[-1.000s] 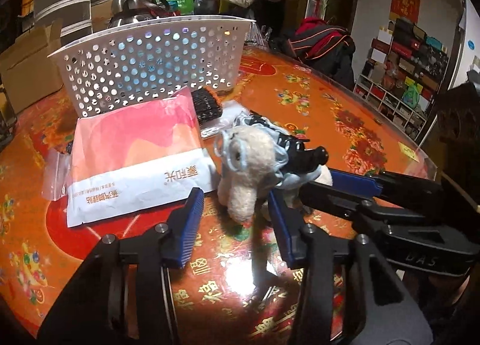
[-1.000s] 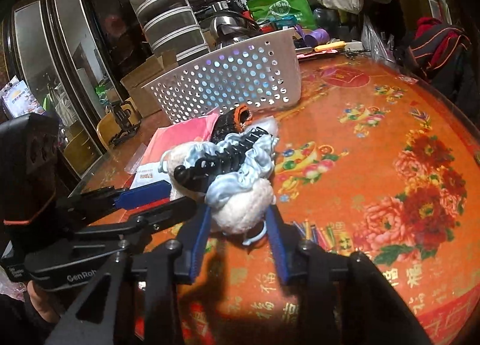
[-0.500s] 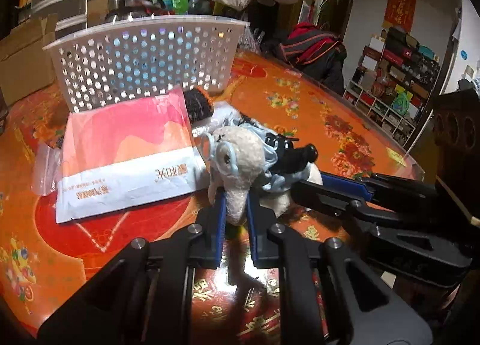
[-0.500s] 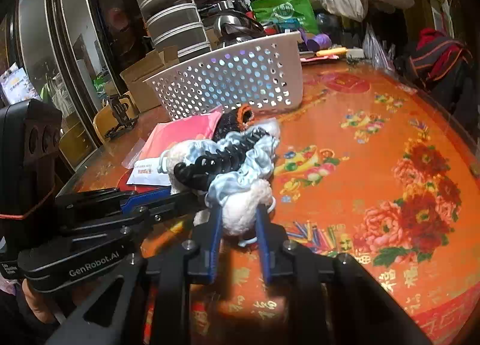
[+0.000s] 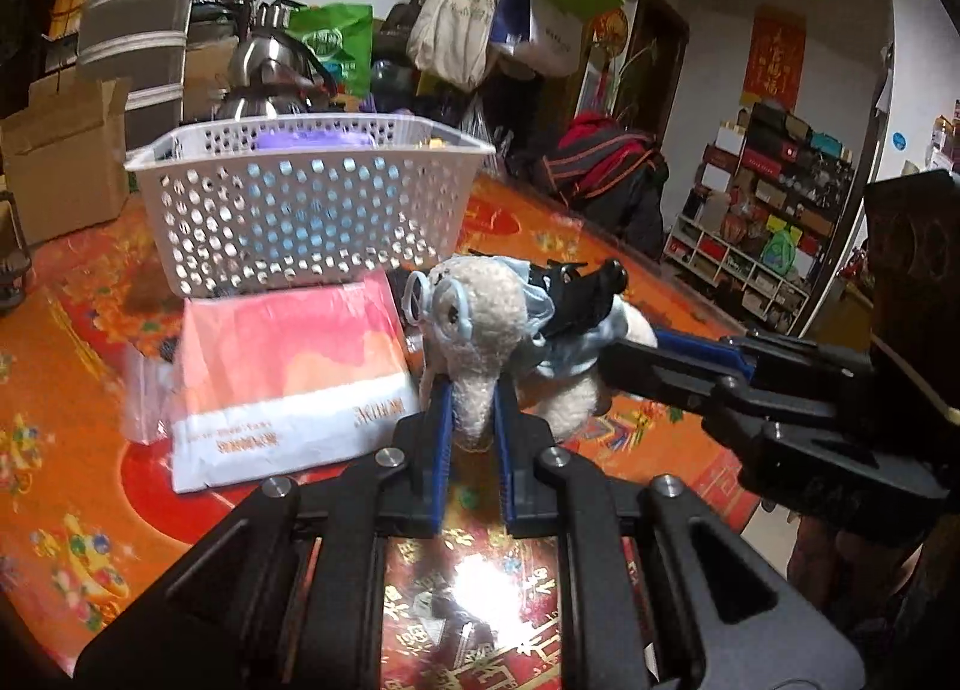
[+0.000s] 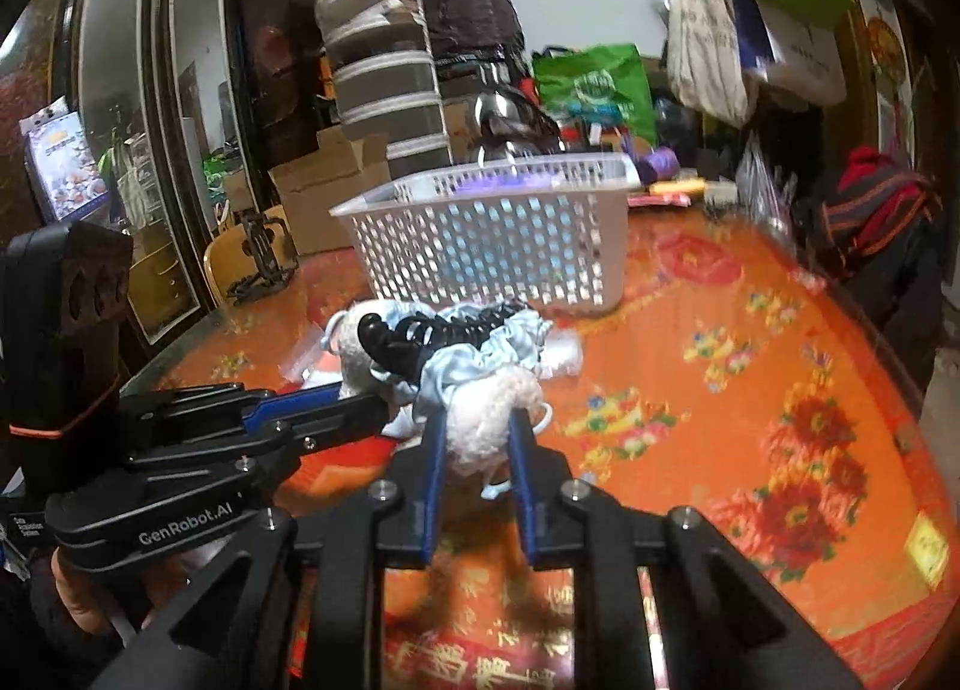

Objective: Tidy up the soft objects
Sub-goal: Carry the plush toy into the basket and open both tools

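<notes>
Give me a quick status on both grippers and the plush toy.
Left gripper and right gripper both shut on plush toy, black hair clip riding on it. White basket behind; pink packet lies between.

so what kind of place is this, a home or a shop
Probably a lived-in home, a cluttered dining or storage room: a round floral table, tote bags hanging on the wall, and a kettle among stacked boxes behind the white basket.

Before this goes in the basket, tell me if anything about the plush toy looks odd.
Yes. A black hair claw clip and a light blue scrunchie sit on the plush toy, which both the left hand-held gripper and right hand-held gripper pinch at opposite ends.
</notes>
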Demonstrator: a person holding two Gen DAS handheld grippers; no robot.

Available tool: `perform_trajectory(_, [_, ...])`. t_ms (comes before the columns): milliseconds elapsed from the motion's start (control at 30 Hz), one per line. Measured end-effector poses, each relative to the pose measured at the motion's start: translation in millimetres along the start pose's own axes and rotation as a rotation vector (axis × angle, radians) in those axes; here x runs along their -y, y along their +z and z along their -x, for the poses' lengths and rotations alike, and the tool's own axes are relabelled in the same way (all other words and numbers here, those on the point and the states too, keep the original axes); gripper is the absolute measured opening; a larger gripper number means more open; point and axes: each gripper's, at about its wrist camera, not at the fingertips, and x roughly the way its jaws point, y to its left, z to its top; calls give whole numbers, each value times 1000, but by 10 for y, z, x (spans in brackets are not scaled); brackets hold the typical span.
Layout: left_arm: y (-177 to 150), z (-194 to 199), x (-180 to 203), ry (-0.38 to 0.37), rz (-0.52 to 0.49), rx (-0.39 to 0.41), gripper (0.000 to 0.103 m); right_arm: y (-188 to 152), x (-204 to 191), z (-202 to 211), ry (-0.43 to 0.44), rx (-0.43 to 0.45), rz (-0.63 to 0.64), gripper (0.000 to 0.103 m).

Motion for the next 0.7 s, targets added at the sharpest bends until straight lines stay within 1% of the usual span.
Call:
perform_trajectory(233, [167,265,-112,13,5,59,12,241,-185,16,0,20,83,18])
perform_trajectory(400, [353,379,-211,27,18,88,12,497,-289,-28,10,37,135,18])
perform_trajectory(500, [553,451,-294,52,16,118,12,719,-373,-80,22,50,174,18])
perform_trajectory(567, [693,476,-345,68,7,128,12,935,-411,-152,23,62,195,18])
perform_trajectory(700, [1111,524,-610,88,28,152,12,1320,-450,-309,29,86,212,17])
